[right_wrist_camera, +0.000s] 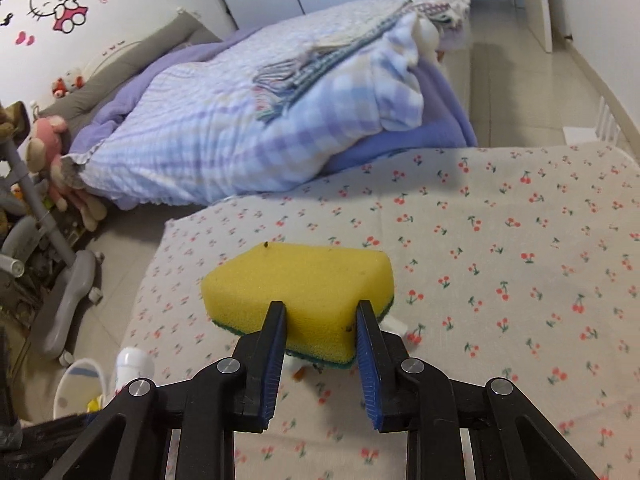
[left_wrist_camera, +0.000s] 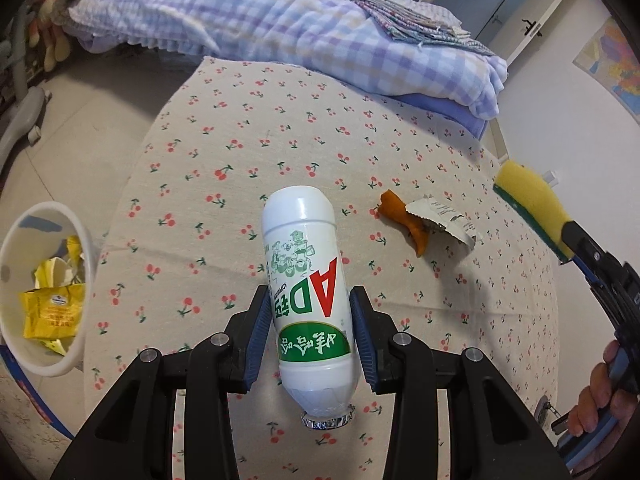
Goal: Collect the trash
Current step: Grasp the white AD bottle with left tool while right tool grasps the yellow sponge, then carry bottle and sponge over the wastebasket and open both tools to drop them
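Note:
My left gripper [left_wrist_camera: 311, 300] is shut on a white AD drink bottle [left_wrist_camera: 306, 280] with green and red print, held above the cherry-print table cloth [left_wrist_camera: 240, 152], foil cap end toward me. An orange peel [left_wrist_camera: 404, 220] and a torn paper wrapper [left_wrist_camera: 440, 220] lie on the cloth to the right. My right gripper [right_wrist_camera: 322, 312] is shut on a yellow sponge [right_wrist_camera: 304, 288] with a green underside, held above the cloth. It also shows in the left wrist view [left_wrist_camera: 536, 208]. The bottle shows low left in the right wrist view [right_wrist_camera: 134, 364].
A white bin [left_wrist_camera: 44, 288] with yellow wrappers stands at the table's left edge, also in the right wrist view [right_wrist_camera: 80, 384]. A bed with a purple checked quilt [left_wrist_camera: 280, 16] lies behind the table. A grey walker base [right_wrist_camera: 68, 304] and plush toys [right_wrist_camera: 52, 152] stand on the floor at left.

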Action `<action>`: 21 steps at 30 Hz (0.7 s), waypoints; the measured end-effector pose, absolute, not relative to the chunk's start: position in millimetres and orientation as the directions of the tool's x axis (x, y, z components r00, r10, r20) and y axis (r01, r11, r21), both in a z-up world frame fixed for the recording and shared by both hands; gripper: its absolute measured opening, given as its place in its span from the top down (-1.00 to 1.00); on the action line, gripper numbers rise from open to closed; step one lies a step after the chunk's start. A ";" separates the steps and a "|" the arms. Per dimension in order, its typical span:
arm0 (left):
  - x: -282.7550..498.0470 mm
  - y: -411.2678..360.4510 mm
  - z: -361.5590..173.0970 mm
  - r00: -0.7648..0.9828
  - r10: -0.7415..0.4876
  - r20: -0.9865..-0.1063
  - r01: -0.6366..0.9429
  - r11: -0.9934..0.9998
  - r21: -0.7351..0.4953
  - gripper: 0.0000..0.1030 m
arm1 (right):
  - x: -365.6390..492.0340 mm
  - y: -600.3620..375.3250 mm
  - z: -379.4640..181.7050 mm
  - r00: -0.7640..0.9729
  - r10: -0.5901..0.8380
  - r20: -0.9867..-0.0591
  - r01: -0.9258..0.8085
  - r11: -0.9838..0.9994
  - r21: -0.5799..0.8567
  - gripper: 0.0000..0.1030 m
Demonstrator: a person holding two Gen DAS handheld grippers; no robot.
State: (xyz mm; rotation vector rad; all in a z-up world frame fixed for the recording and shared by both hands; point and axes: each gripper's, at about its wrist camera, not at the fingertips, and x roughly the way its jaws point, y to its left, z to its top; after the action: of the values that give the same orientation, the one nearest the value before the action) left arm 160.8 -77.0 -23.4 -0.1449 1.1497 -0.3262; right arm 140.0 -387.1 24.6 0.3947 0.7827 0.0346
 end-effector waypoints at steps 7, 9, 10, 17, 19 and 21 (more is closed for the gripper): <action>145.6 -56.2 -17.1 0.381 -0.320 -0.867 0.174 0.946 -0.273 0.19 | 107.6 -357.3 37.4 0.716 0.148 -0.682 0.062 0.960 0.274 0.41; 143.4 -49.4 -14.9 0.388 -0.319 -0.865 0.167 0.947 -0.274 0.19 | 101.2 -348.5 38.0 0.713 0.157 -0.684 0.045 0.963 0.267 0.41; 142.4 -45.4 -13.8 0.394 -0.315 -0.864 0.163 0.949 -0.272 0.19 | 98.2 -344.7 38.0 0.713 0.160 -0.683 0.035 0.964 0.263 0.41; 136.2 -16.7 -8.3 0.415 -0.304 -0.857 0.127 0.953 -0.276 0.19 | 96.1 -312.0 39.9 0.709 0.179 -0.682 -0.033 0.975 0.222 0.41; 135.2 -7.1 -6.5 0.425 -0.299 -0.855 0.115 0.954 -0.276 0.19 | 99.0 -300.9 40.6 0.710 0.191 -0.678 -0.052 0.974 0.220 0.41; 134.7 4.9 -5.7 0.434 -0.289 -0.854 0.102 0.957 -0.272 0.19 | 103.3 -289.1 40.8 0.709 0.202 -0.675 -0.072 0.974 0.216 0.41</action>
State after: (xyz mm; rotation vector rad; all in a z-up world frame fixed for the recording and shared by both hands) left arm 134.7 4.9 -5.7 -0.1900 1.0972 -0.2453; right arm 103.3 -289.1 40.8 0.1790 0.7682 0.1533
